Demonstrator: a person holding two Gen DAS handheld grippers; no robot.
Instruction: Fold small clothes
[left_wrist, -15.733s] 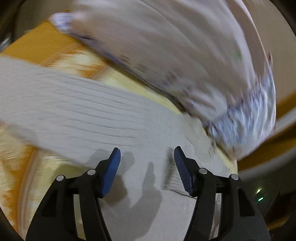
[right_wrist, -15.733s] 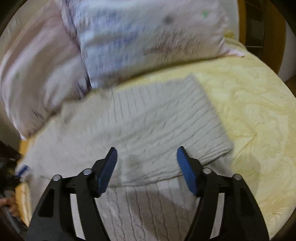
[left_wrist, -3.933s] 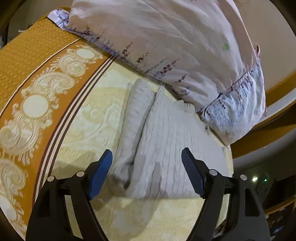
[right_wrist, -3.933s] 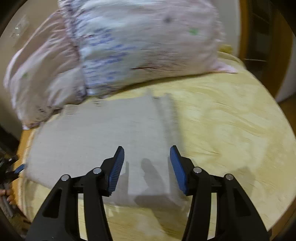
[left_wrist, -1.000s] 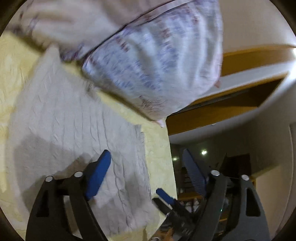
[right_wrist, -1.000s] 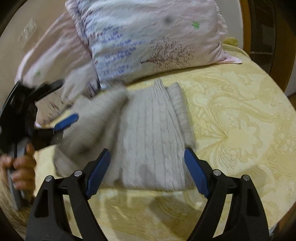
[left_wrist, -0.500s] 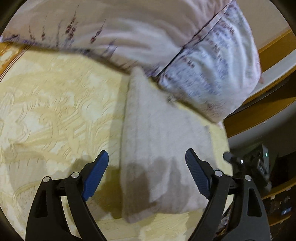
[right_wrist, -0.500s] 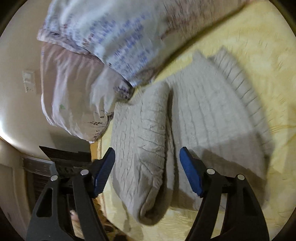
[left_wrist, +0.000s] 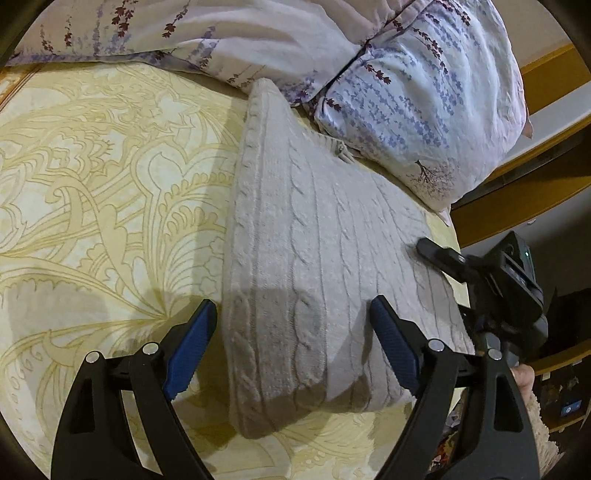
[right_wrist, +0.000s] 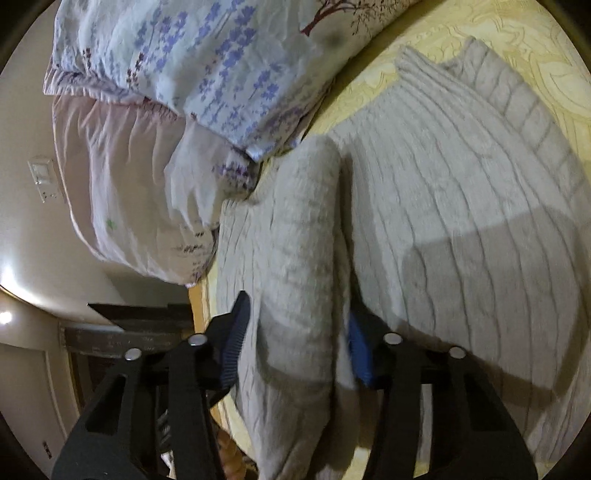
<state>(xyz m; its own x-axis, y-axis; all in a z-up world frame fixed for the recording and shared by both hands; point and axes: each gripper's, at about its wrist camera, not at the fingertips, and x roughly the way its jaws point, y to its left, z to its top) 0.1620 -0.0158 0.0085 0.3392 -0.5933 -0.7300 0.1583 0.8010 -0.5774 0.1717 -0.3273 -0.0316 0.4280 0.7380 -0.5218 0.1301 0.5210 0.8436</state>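
Sweater: we see a grey cable-knit sweater (left_wrist: 317, 236) lying folded on the bed, its far end touching the pillows; in our right view (right_wrist: 461, 206) a rolled fold rises along its left part.
Bed: our bed (left_wrist: 103, 177) has a pale yellow cover with a scroll pattern, and the sweater rests on it near the right edge.
Pillows: two floral pillows (left_wrist: 417, 85) lie along the far side; in our right view (right_wrist: 207, 62) they sit up and to the left of the sweater.
Left claw: our left claw (left_wrist: 291, 347) is spread wide above the near end of the sweater, blue pads on either side of it, gripping nothing.
Right claw: our right claw (right_wrist: 295, 343) straddles the rolled fold with the pads at a middling gap; the frame is blurred here, and we cannot tell whether the pads press the knit. From the left view this claw (left_wrist: 424, 248) reaches in over the sweater's right edge.
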